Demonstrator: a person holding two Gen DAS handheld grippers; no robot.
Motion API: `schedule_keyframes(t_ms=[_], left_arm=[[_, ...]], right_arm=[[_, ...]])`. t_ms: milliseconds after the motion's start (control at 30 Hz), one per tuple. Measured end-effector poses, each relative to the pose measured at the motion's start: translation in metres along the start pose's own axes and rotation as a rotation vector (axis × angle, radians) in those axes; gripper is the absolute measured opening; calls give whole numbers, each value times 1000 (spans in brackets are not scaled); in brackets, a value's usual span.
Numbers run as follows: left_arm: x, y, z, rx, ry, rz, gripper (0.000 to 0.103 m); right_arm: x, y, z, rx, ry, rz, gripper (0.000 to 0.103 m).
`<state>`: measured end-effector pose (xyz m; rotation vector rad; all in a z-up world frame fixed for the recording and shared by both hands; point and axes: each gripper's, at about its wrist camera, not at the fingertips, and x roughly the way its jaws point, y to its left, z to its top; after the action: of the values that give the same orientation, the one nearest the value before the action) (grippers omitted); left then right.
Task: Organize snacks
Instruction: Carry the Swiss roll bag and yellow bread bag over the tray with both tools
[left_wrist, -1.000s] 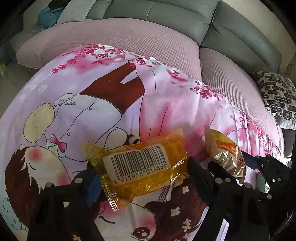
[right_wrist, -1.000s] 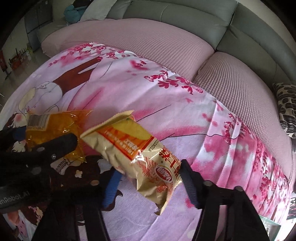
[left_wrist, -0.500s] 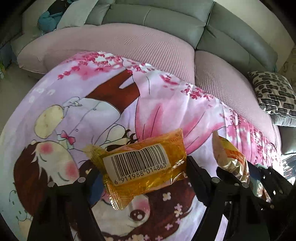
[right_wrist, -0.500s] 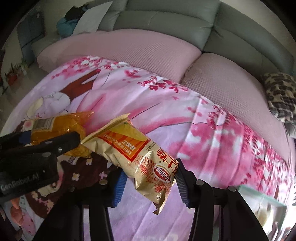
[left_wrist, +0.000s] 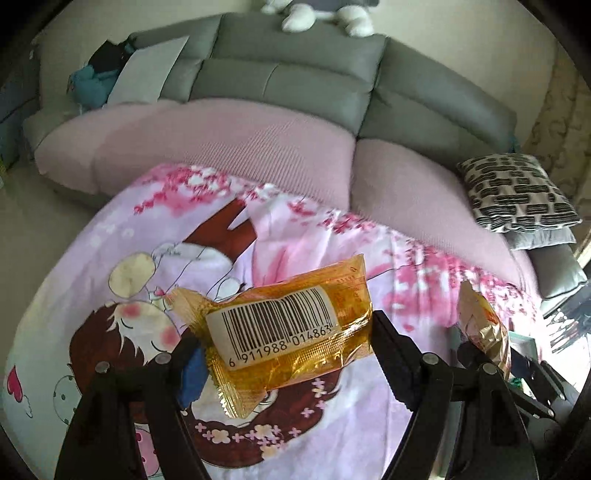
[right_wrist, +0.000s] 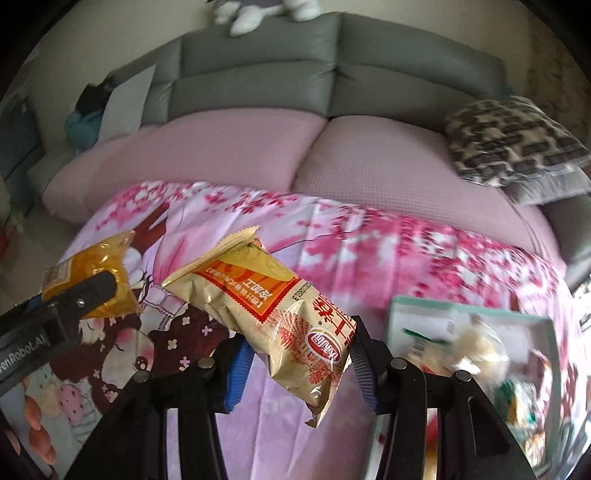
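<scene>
My left gripper (left_wrist: 286, 343) is shut on an orange snack packet (left_wrist: 295, 332) with a white barcode label, holding it above the cartoon-print cloth (left_wrist: 147, 258). My right gripper (right_wrist: 299, 354) is shut on a beige and orange snack bag (right_wrist: 266, 302) that sticks up and to the left from the blue pads. In the left wrist view, the beige bag (left_wrist: 484, 332) shows at the right edge. At the left of the right wrist view are the left gripper's finger and the orange packet (right_wrist: 92, 266).
A mint-rimmed box (right_wrist: 480, 312) holding several snacks sits on the cloth at the lower right. Behind the cloth is a pink-covered sofa seat (left_wrist: 258, 147) with a grey backrest (left_wrist: 280, 81). A black-and-white patterned pillow (left_wrist: 517, 195) lies at the right.
Both grippers have risen with their packets, away from the cloth. The right jaws have closed tighter on the beige bag. The snack box has come into the right wrist view.
</scene>
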<state>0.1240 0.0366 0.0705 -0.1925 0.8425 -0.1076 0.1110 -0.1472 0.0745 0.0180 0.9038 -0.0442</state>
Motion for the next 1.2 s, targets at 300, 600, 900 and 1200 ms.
schedule_keyframes(t_ms=[300, 600, 900, 1200], left_arm=[[-30, -41, 0, 88, -74, -59, 80], [-33, -92, -9, 219, -64, -102, 80], [-31, -141, -24, 329, -49, -142, 80], [-15, -197, -49, 428, 3, -234, 80]], right_arm=[[-49, -39, -26, 104, -71, -98, 52], [-74, -92, -42, 221, -108, -159, 52], [-78, -163, -62, 380, -97, -259, 52], [-86, -220, -86, 507, -77, -325, 52]])
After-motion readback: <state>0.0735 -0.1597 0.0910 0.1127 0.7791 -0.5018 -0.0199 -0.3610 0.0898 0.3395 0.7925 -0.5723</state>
